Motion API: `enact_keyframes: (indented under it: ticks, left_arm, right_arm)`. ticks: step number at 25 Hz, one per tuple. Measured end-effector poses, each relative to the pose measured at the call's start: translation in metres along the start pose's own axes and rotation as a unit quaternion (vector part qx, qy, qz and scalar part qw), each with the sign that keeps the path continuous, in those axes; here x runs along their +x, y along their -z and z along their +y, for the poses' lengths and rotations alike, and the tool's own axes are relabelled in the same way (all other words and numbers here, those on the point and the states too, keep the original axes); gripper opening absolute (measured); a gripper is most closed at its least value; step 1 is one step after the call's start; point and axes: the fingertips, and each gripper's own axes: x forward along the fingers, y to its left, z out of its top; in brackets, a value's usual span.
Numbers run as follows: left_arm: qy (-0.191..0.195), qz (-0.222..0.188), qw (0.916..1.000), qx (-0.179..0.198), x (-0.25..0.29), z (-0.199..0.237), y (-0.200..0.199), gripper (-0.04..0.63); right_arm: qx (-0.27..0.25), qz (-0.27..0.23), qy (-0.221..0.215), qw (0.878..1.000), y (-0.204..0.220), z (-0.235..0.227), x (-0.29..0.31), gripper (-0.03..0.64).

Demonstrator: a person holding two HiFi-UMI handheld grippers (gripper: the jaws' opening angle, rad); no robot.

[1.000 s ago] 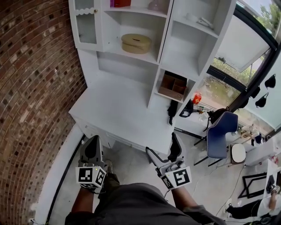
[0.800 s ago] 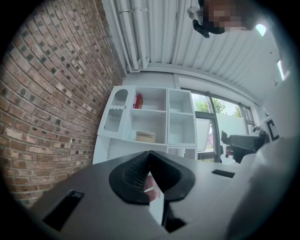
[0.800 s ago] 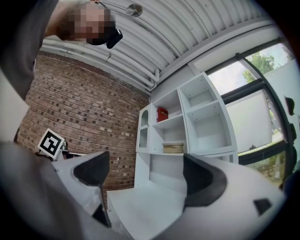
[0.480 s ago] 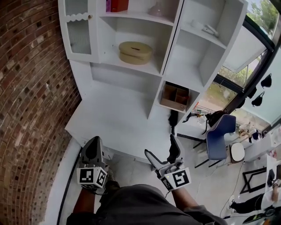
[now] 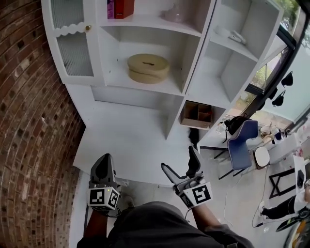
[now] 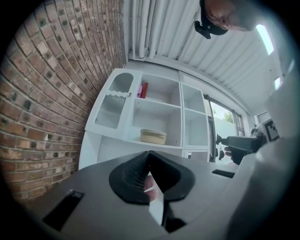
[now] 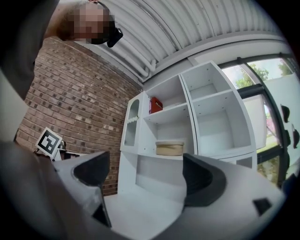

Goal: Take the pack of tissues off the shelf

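The left gripper's (image 6: 149,161) jaws are pressed together with nothing between them. The right gripper's (image 7: 145,180) jaws stand wide apart and empty. Both are held low over the near edge of the white desk (image 5: 131,145), the left gripper (image 5: 103,162) at 7 o'clock in the head view, the right gripper (image 5: 180,164) at 5 o'clock.

The tissue box (image 5: 148,68) is a round, flat, tan container with a slot in its lid. It sits on the middle shelf (image 5: 145,88) of the white unit at 12 o'clock, well apart from both grippers. Red books (image 5: 123,7) stand one shelf higher.
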Motion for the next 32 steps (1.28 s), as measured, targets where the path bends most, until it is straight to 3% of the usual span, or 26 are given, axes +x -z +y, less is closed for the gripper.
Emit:
enact_keyframes:
  ticks: [10, 19, 24, 32]
  left_arm:
    - [0.040, 0.011, 0.9991, -0.010, 0.059, 0.067, -0.005, 0.003]
    - [0.037, 0.009, 0.9992, -0.013, 0.092, 0.079, -0.003, 0.003]
    - [0.015, 0.005, 0.9998, -0.015, 0.100, 0.080, -0.004, 0.003]
    - [0.003, 0.004, 0.9997, -0.025, 0.116, 0.075, 0.002, 0.003]
  right_arm:
    - [-0.018, -0.001, 0.041, 0.999, 0.000, 0.006, 0.085, 0.482]
    - [-0.056, -0.004, 0.038, 0.998, -0.007, -0.027, 0.138, 0.474]
    - [-0.117, 0.009, 0.021, 0.993, -0.018, -0.059, 0.176, 0.471]
    - [-0.236, 0.046, -0.004, 0.971, -0.032, -0.095, 0.243, 0.440]
